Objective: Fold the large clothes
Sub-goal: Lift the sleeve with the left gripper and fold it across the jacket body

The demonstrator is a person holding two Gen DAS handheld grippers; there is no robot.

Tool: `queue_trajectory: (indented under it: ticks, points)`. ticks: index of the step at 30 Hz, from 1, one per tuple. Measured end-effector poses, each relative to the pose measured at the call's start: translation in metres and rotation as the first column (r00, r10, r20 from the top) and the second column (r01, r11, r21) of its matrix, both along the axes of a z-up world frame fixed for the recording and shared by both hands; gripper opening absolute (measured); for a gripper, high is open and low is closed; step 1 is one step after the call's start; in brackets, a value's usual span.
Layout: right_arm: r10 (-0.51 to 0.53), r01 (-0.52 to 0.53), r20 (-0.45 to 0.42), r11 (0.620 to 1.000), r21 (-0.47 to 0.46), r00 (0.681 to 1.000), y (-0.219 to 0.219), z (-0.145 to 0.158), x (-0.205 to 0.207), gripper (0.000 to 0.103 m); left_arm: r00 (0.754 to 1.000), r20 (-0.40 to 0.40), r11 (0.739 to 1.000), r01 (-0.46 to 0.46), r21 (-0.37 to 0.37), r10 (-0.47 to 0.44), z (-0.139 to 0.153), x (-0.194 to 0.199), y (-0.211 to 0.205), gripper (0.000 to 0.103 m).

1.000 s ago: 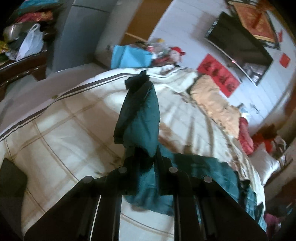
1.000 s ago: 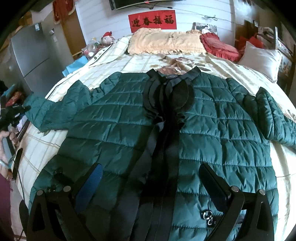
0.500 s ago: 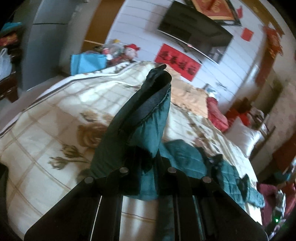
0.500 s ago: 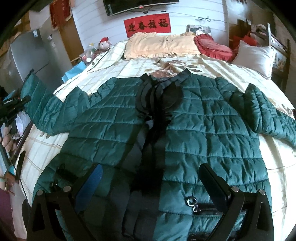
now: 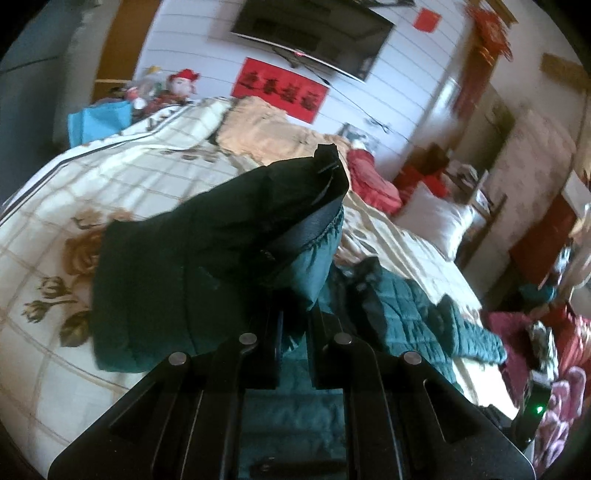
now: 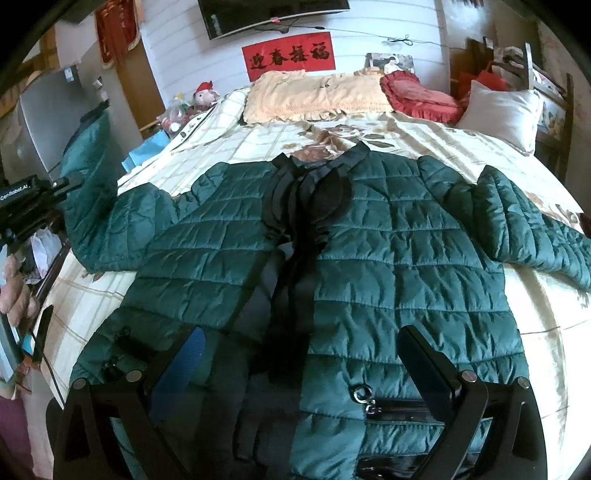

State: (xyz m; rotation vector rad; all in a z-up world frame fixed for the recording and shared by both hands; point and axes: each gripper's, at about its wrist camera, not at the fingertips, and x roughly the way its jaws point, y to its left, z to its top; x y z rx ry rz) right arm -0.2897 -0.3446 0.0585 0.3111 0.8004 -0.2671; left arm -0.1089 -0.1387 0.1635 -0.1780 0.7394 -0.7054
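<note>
A dark green quilted jacket (image 6: 388, 266) lies face up on the bed, black collar toward the pillows, its right sleeve (image 6: 535, 229) spread out on the bed. My left gripper (image 5: 293, 314) is shut on the jacket's left sleeve (image 5: 207, 258) and holds it lifted above the bed; the cuff stands up in front of the camera. That gripper also shows at the far left of the right wrist view (image 6: 40, 199), with the raised sleeve (image 6: 92, 177) beside it. My right gripper (image 6: 299, 362) is open and empty above the jacket's lower front.
The bed (image 6: 229, 147) has a cream checked cover with rose prints. Pillows lie at its head: a peach one (image 6: 314, 96), a red one (image 6: 421, 96), a white one (image 6: 502, 114). A TV (image 6: 273, 14) hangs on the wall. Clutter stands at the left bedside.
My left gripper has lifted the sleeve higher and swung it toward the jacket's body. My right gripper has drawn back a little toward the hem, still open.
</note>
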Motion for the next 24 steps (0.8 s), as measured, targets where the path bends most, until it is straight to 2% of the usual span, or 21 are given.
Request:
queue_trajectory:
  ticks: [11, 24]
  points:
    - [-0.029, 0.029, 0.009, 0.999, 0.015, 1.000, -0.017, -0.001, -0.012, 0.103, 0.991, -0.041, 0.987, 0.134, 0.089, -0.131, -0.031, -0.028, -0.087, 0.009]
    - [-0.058, 0.058, -0.004, 0.997, 0.045, 0.998, -0.031, -0.012, -0.017, 0.103, 0.978, -0.132, 0.960, 0.185, 0.210, -0.159, -0.089, -0.038, -0.138, 0.009]
